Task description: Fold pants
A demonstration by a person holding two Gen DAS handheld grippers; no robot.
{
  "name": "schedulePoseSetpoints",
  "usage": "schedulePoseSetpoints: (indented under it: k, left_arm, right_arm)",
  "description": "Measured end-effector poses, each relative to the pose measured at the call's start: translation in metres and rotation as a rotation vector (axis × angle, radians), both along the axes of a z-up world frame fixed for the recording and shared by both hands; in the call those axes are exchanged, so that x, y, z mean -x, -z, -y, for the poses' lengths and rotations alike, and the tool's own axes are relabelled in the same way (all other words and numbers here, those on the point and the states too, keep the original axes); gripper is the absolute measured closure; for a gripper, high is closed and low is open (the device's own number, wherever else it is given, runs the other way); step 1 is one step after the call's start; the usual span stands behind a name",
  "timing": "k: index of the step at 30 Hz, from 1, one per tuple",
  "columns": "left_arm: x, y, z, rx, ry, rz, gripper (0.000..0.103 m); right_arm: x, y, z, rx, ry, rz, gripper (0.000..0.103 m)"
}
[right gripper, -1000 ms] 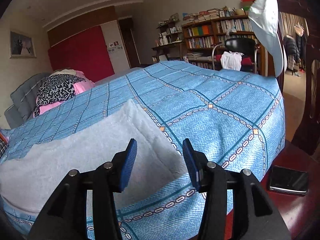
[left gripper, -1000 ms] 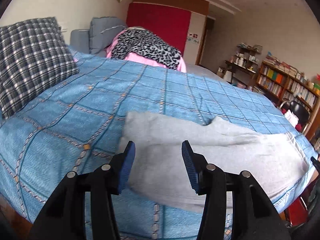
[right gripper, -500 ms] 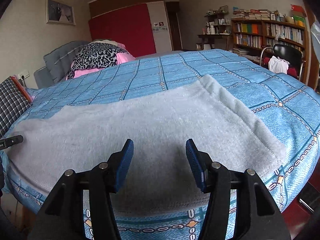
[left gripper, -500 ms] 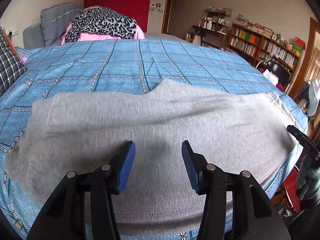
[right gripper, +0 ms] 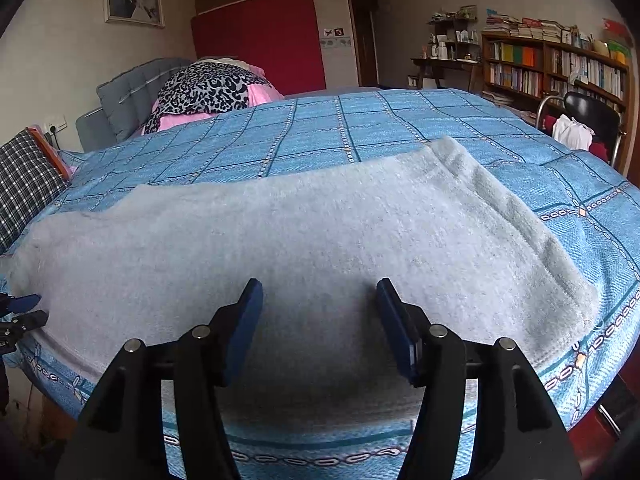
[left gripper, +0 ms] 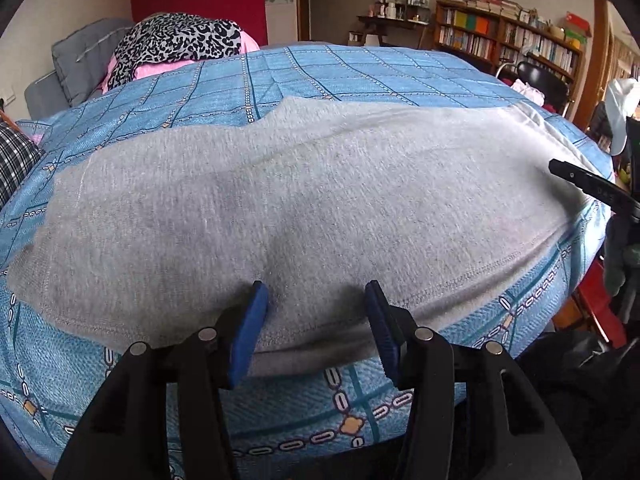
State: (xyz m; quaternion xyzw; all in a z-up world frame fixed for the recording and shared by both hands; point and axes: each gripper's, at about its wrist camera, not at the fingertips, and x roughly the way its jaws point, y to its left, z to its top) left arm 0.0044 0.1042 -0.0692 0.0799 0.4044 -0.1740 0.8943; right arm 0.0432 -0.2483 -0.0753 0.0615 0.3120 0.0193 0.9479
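Grey pants lie flat and lengthwise along the near edge of a bed with a blue patterned cover. My left gripper hovers open just above the near hem of the pants, nothing between its blue pads. In the right wrist view the same pants fill the middle, their right end folded over in a thick band. My right gripper stands over the near part of the cloth, its jaws opening and empty. The right gripper's finger shows at the left view's right edge.
A leopard-print and pink heap lies at the head of the bed by a grey headboard. A checked pillow sits far left. Bookshelves and a black chair stand beyond the bed's right side.
Both grippers swung from the ends of the pants toward their middle and sank closer to the near hem. The right gripper's jaws stand wider apart.
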Motion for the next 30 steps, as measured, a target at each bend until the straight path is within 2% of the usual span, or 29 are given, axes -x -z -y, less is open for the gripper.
schedulePoseSetpoints:
  k: [6,9,11,17,24,26,30]
  left_arm:
    - [-0.014,-0.030,-0.007,0.091,-0.016,0.047,0.051]
    - [-0.031,-0.050,-0.009,0.101,-0.048,0.086,0.050]
    - [-0.046,-0.057,-0.009,0.096,-0.066,0.082,0.049]
    - [-0.092,-0.061,-0.014,0.103,-0.087,-0.009,0.049]
    - [-0.141,-0.037,-0.025,0.123,-0.120,-0.186,0.049]
    - [-0.151,-0.029,-0.028,0.108,-0.141,-0.205,0.049]
    - [-0.173,-0.016,-0.042,0.085,-0.227,-0.226,0.050]
  right_arm:
    - [-0.012,-0.010,-0.066,0.015,-0.206,0.026,0.043]
    - [-0.017,-0.013,-0.098,-0.002,-0.299,0.020,0.043]
    - [-0.021,-0.013,-0.116,-0.015,-0.356,0.007,0.042]
    - [-0.026,-0.010,-0.170,-0.015,-0.502,-0.036,0.042]
    - [-0.030,0.005,-0.212,-0.030,-0.613,-0.111,0.042]
    - [-0.025,0.008,-0.214,-0.019,-0.631,-0.116,0.038]
    - [-0.017,0.012,-0.222,0.014,-0.660,-0.121,0.036]
